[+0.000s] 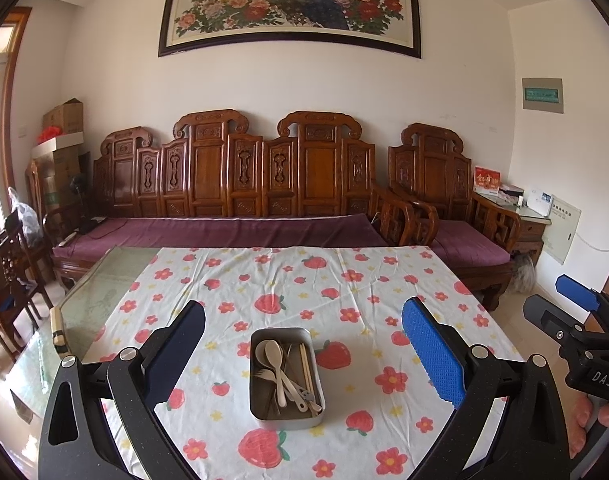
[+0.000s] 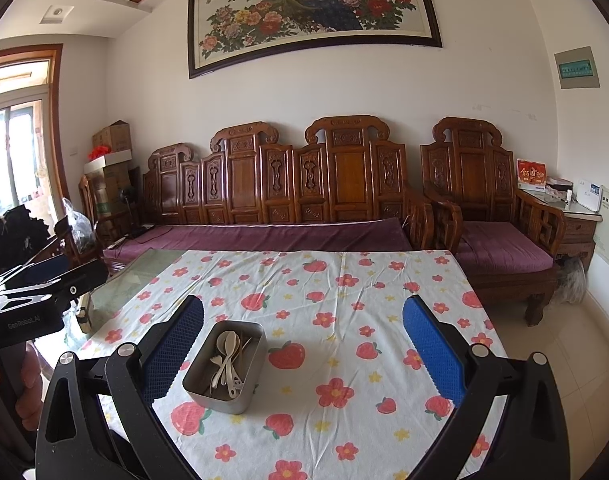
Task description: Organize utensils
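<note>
A grey metal tin (image 1: 260, 416) (image 2: 208, 394) rests on the strawberry-print tablecloth. It holds cream spoons (image 1: 274, 354) (image 2: 226, 342), a cream fork (image 1: 264, 376), wooden chopsticks (image 1: 305, 364) and some metal utensils. My left gripper (image 1: 302, 322) hangs open above the table, with the tin between and beyond its fingers and nothing held. My right gripper (image 2: 302, 320) is also open and empty, the tin lying close to its left finger (image 2: 176, 344). The right gripper shows at the right edge of the left wrist view (image 1: 580, 312). The left gripper's body shows at the left edge of the right wrist view.
The cloth (image 1: 344, 280) covers most of a glass-topped table (image 1: 100, 296), whose bare glass shows at the far left. A carved wooden sofa (image 1: 232, 184) with purple cushions stands behind the table, an armchair (image 1: 444, 184) to its right. Boxes (image 1: 62, 132) are stacked at left.
</note>
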`<action>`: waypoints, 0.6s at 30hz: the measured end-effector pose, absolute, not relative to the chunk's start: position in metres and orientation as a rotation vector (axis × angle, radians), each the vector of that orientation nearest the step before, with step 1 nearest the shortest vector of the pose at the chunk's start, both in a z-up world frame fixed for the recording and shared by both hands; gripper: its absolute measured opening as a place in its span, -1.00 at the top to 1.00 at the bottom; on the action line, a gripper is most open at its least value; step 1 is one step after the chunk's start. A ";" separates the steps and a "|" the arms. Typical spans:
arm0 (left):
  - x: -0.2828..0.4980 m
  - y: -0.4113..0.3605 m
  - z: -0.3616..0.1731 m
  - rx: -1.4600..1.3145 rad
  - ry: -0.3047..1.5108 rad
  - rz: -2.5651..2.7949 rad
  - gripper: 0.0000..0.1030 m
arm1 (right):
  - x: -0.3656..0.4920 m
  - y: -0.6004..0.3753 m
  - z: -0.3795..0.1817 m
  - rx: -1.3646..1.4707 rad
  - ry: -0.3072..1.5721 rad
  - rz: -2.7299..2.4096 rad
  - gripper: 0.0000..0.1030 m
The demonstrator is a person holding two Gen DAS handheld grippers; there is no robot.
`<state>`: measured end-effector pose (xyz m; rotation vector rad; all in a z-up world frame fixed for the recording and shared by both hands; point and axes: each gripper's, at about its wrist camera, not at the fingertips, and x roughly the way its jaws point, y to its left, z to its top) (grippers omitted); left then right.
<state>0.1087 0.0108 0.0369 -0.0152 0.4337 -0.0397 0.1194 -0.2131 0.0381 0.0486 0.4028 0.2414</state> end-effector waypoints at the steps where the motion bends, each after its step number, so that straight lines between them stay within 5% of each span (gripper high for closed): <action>1: 0.109 0.011 0.036 -0.015 0.434 -0.041 -0.85 | 0.120 -0.213 0.038 0.049 0.404 0.242 -0.95; 18: 0.108 0.010 0.036 -0.010 0.432 -0.045 -0.85 | 0.119 -0.214 0.038 0.051 0.405 0.242 -0.95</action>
